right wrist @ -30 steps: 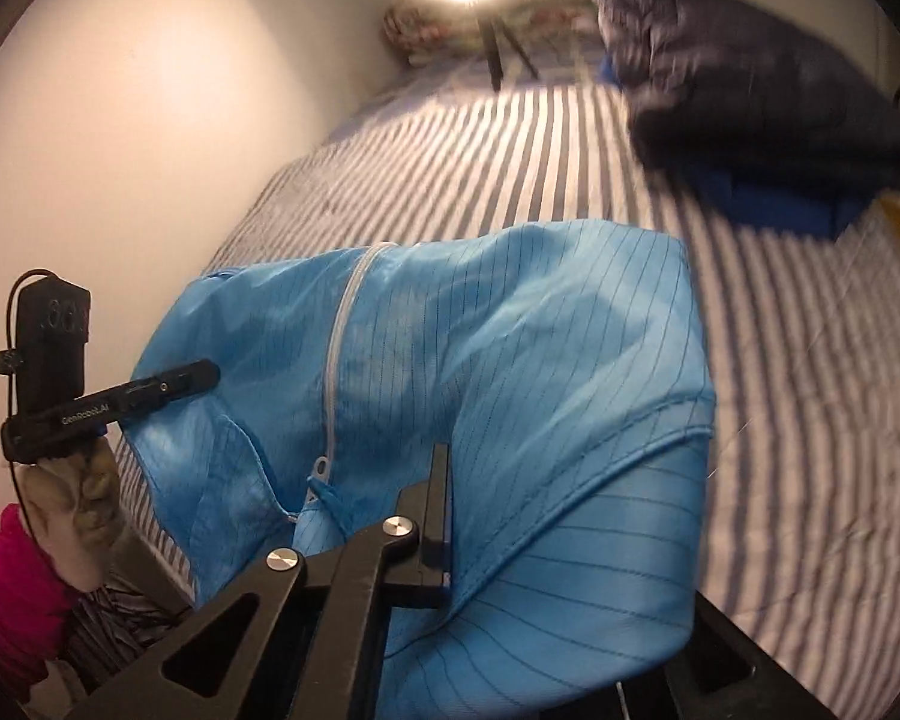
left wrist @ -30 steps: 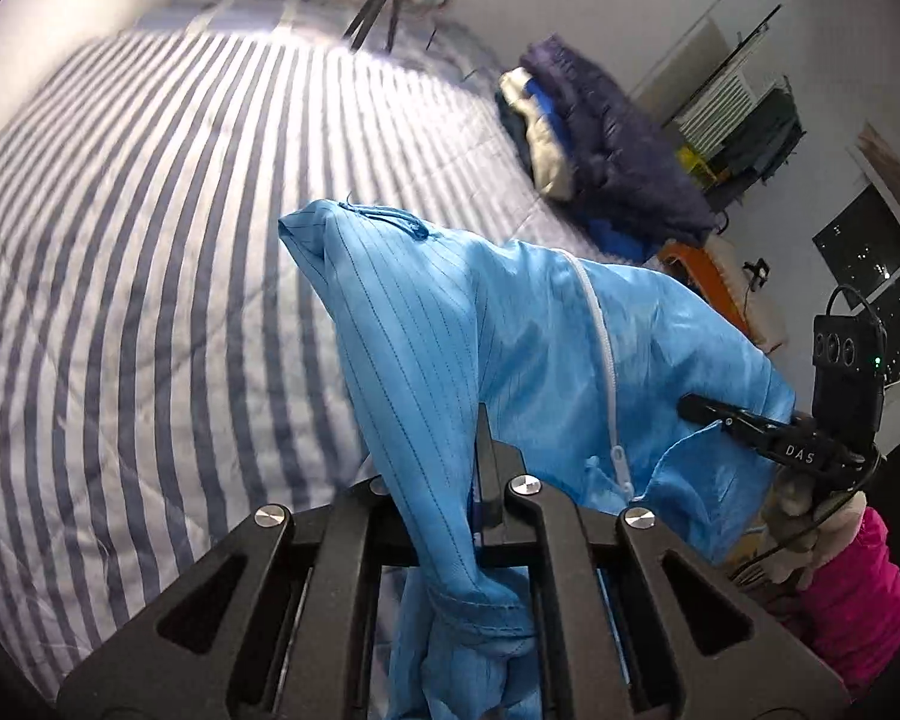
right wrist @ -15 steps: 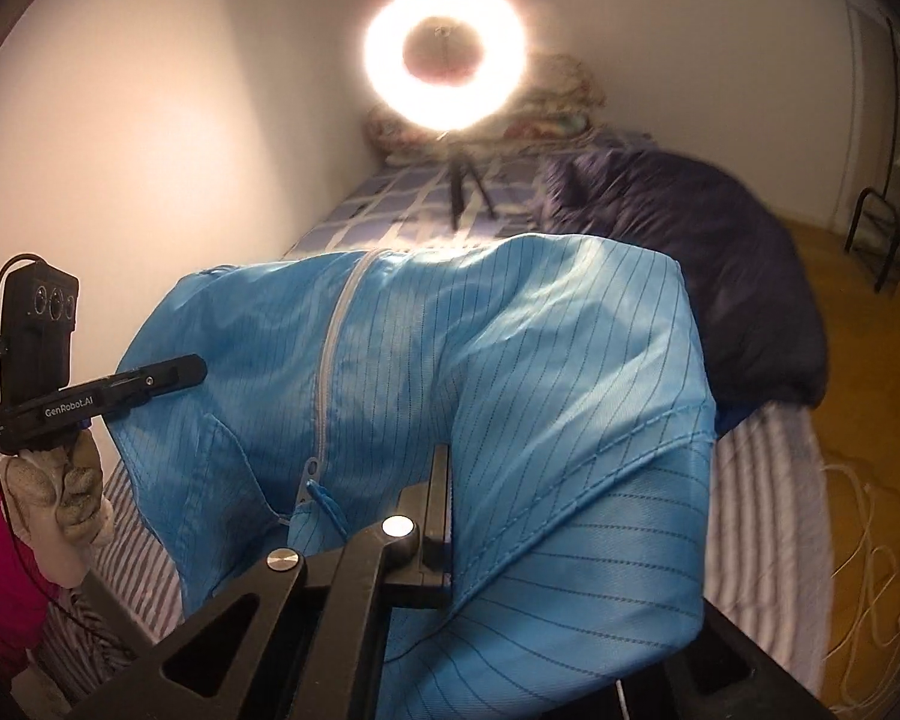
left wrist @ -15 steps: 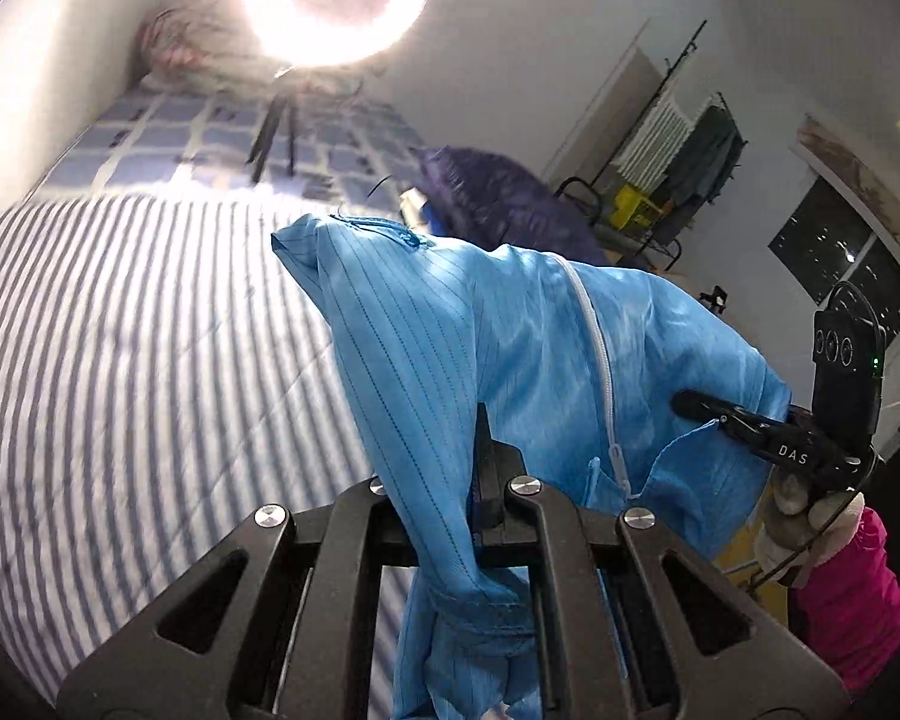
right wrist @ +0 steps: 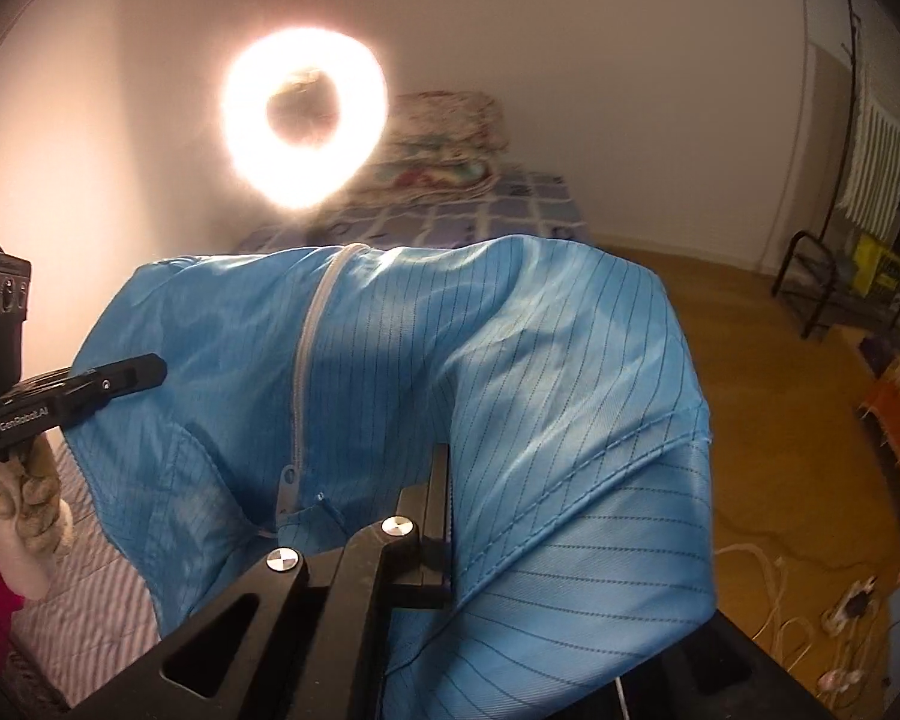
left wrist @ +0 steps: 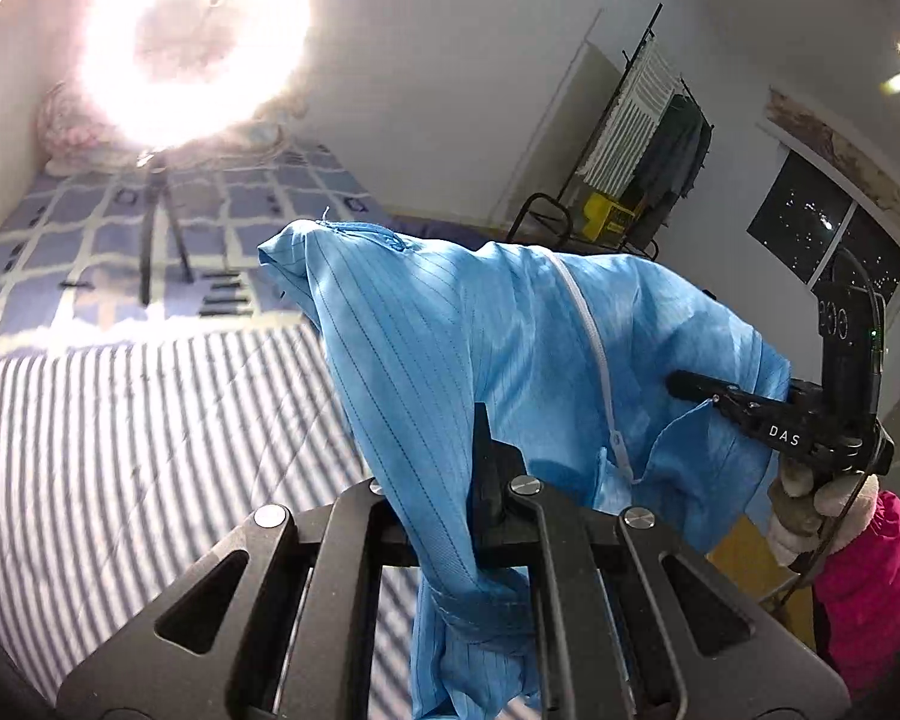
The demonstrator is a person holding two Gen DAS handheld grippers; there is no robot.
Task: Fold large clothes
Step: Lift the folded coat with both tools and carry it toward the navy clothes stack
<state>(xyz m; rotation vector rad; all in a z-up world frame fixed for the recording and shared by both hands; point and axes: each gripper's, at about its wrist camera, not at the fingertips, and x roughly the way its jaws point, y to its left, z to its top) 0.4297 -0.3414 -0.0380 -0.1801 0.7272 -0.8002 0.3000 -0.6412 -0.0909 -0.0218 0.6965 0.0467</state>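
A light blue jacket (left wrist: 450,348) with thin dark stripes and a white zipper (left wrist: 594,354) hangs in the air between both grippers. My left gripper (left wrist: 480,420) is shut on a bunched fold of it, and cloth drapes down over the jaws. In the right wrist view my right gripper (right wrist: 441,468) is shut on the jacket (right wrist: 540,372) near a seam. Each gripper shows in the other's view, the right gripper (left wrist: 690,387) and the left gripper (right wrist: 147,369), each in a gloved hand with a pink sleeve (left wrist: 870,588). The jacket's lower part is hidden.
The striped bed (left wrist: 120,420) lies below at the left. A bright ring light (right wrist: 303,114) on a tripod stands at its far end by folded blankets (right wrist: 444,138). A drying rack (left wrist: 648,138) and a wooden floor (right wrist: 780,450) with cables (right wrist: 810,612) are at the right.
Both grippers have risen with the jacket pinched between them. The views have tipped up from the bed towards the wall and the ring light. The dark bedding pile has left view.
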